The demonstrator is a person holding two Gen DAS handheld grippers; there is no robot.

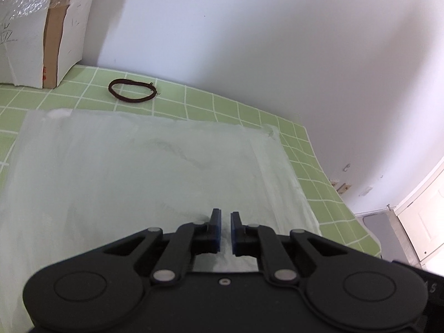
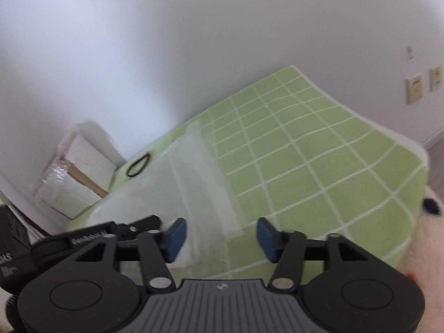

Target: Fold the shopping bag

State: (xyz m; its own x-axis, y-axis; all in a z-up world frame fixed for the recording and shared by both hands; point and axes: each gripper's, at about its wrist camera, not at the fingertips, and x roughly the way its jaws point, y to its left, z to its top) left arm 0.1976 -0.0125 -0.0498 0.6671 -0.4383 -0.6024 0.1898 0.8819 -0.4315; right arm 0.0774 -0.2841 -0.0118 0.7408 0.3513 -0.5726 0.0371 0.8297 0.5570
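One shopping bag flat, long axis left-right.

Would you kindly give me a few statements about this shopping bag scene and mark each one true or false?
1. The shopping bag lies spread flat on the green checked cloth. True.
2. The right gripper is shut. False: its jaws stand wide apart.
3. A dark hair tie lies on the cloth beyond the bag. True.
4. The hair tie rests on top of the bag. False: it lies apart from it.
5. The left gripper gapes wide. False: only a narrow gap shows.
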